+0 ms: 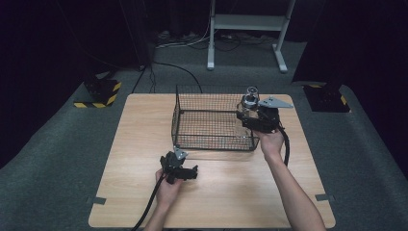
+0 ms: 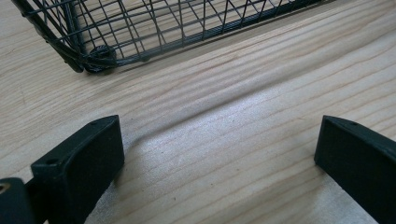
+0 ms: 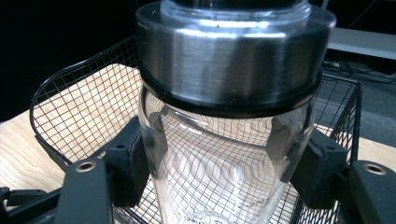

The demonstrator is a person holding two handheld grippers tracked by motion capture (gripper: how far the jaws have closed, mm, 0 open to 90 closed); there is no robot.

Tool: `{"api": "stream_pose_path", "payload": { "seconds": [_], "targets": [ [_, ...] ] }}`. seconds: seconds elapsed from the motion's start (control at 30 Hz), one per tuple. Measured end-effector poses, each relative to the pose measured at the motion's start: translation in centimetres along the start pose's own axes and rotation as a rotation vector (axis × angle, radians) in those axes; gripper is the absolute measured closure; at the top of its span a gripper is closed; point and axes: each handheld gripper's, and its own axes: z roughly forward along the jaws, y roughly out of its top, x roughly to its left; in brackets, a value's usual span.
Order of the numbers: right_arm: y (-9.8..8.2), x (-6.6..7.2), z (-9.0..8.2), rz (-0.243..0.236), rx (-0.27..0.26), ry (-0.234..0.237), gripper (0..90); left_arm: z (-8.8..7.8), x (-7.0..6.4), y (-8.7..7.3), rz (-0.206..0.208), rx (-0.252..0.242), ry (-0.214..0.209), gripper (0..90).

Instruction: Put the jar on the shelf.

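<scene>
A clear glass jar [image 1: 249, 99] [image 3: 224, 154] with a wide brushed-metal lid [image 3: 233, 51] stands upright at the right end of the black wire basket [image 1: 211, 120] [image 3: 74, 107]. My right gripper [image 1: 255, 113] [image 3: 219, 161] is shut on the jar, one black pad on each side of the glass below the lid. The left gripper [image 1: 192, 172] [image 2: 219, 154] rests low over the bare wood in front of the basket's near left corner [image 2: 95, 56], jaws wide open with nothing between them.
The light wooden table [image 1: 144, 144] stands on grey carpet. Behind it are a white desk frame [image 1: 248, 29] with cables on the floor, and yellow-and-black striped stand bases [image 1: 98, 94] at the far left and far right. A black cable trails from each gripper.
</scene>
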Motion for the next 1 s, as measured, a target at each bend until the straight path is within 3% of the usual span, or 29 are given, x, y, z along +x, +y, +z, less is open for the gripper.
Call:
{"api": "stream_pose_path", "payload": {
  "seconds": [0.43,1.0],
  "targets": [
    [0.1,-0.5,0.7,0.021,-0.008,-0.018,31.3,0.0,0.0,0.0,0.0,0.0,0.0,1.5],
    [0.3,-0.5,2.2,-0.004,0.039,-0.052,31.3,0.0,0.0,0.0,0.001,0.001,0.0,1.5]
  ]
}}
